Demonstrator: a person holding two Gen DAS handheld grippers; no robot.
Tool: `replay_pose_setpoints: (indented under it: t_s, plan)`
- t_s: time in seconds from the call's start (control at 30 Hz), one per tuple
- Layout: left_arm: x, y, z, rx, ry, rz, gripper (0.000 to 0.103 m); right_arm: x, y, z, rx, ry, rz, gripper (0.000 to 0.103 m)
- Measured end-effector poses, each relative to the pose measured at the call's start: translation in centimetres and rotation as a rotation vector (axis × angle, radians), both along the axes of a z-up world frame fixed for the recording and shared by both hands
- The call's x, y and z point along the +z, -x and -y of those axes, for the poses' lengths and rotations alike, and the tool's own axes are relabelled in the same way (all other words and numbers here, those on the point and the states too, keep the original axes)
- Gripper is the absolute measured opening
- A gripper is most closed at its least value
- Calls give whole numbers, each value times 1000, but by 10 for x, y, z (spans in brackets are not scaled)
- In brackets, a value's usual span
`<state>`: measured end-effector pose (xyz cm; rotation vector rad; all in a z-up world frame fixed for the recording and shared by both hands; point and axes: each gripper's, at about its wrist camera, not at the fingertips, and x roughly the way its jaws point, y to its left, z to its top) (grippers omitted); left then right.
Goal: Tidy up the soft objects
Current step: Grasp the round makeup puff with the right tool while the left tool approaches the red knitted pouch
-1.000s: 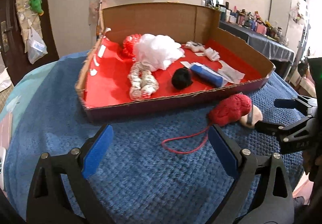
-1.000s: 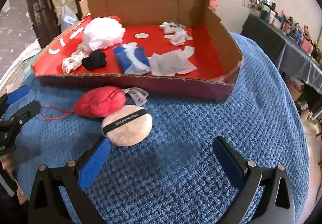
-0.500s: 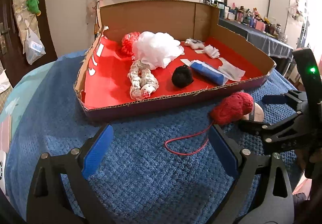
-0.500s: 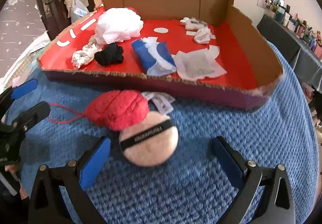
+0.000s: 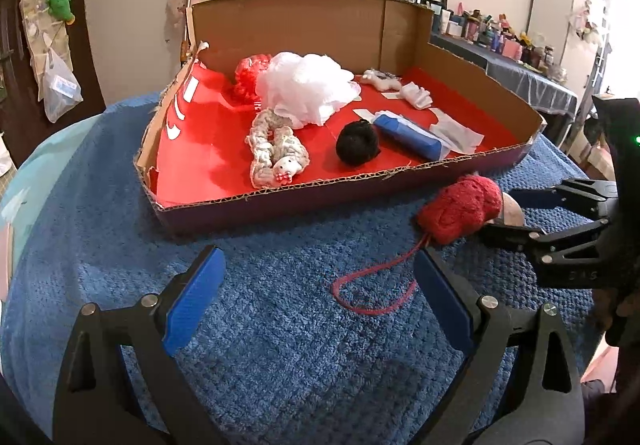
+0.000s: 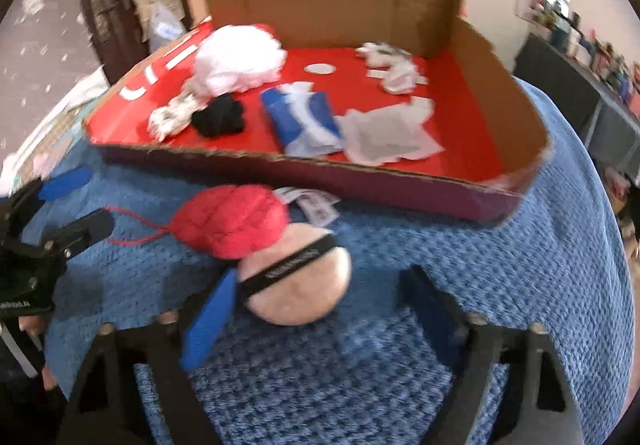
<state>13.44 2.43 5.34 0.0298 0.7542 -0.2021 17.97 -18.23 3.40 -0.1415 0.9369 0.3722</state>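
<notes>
1. Right wrist view, far left: the left gripper [image 6: 70, 201] hovers over the blue blanket [image 6: 540, 285], jaws spread with nothing between them.
2. Next comes the red knitted pouch [image 6: 232, 221], its red cord [image 6: 132, 233] trailing left; it lies on the blanket just in front of the cardboard tray [image 6: 400, 189].
3. Touching the pouch, the peach powder puff [image 6: 298, 285] with a black band sits between the fingers of the right gripper [image 6: 316, 321]. Its jaws have just been closing; the left pad is at the puff's edge, the right pad stands apart.
4. Inside the tray, from left to right: a white mesh sponge [image 6: 236, 61], a black scrunchie [image 6: 218, 119], a blue packet [image 6: 304, 121], white wipes [image 6: 388, 139].
</notes>
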Motion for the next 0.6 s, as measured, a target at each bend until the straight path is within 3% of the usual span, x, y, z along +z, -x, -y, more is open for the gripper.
replay_pose_setpoints:
  t_s: [0.07,0.43,0.6]
  plan:
    - [1,1,-1,2,-2,1,96,3,5,-6,38,-5,20,54]
    - [2,5,-5,6,16,-1,96,10,26,0,34,-35,35,53]
    - [4,5,6,-56,43,-22,96,12,33,8,19,-42,38,53]
